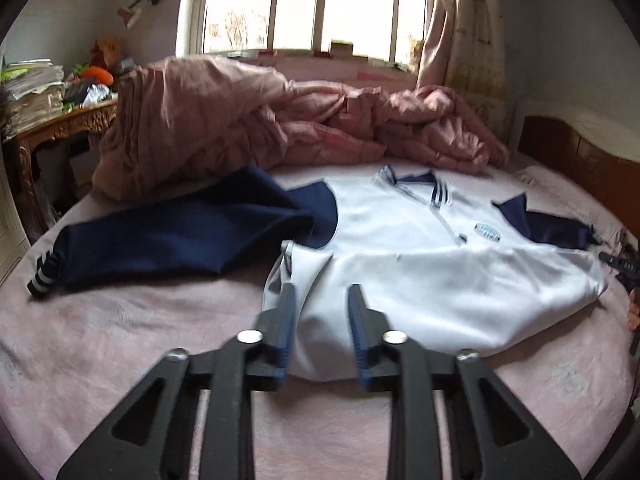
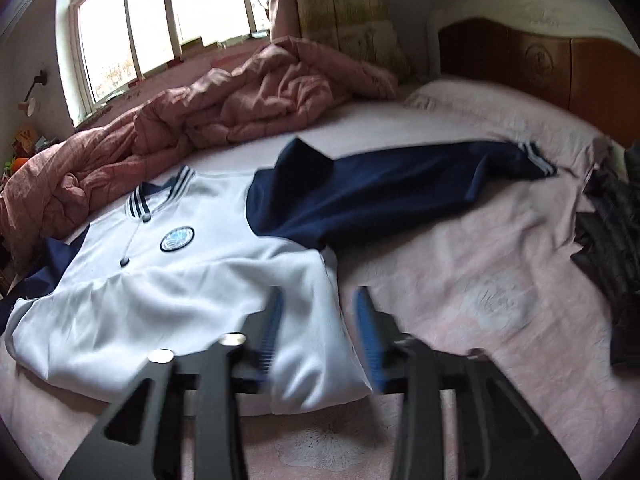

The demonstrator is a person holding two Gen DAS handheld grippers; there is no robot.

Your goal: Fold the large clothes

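Note:
A white jacket (image 1: 420,264) with navy sleeves, striped collar and a round chest badge lies face up on the pink bed sheet (image 1: 120,340); it also shows in the right wrist view (image 2: 180,280). Its left sleeve (image 1: 168,236) stretches out to the left, its right sleeve (image 2: 400,188) to the right. My left gripper (image 1: 322,296) is open, its jaws over the jacket's lower left hem. My right gripper (image 2: 320,300) is open, its jaws over the lower right hem corner. Neither holds cloth.
A crumpled pink quilt (image 1: 260,120) is heaped at the far side below the window (image 1: 312,4). A wooden headboard (image 2: 560,64) stands at the right. Dark clothing (image 2: 612,240) lies at the bed's right edge. A cluttered wooden side table (image 1: 60,128) stands left.

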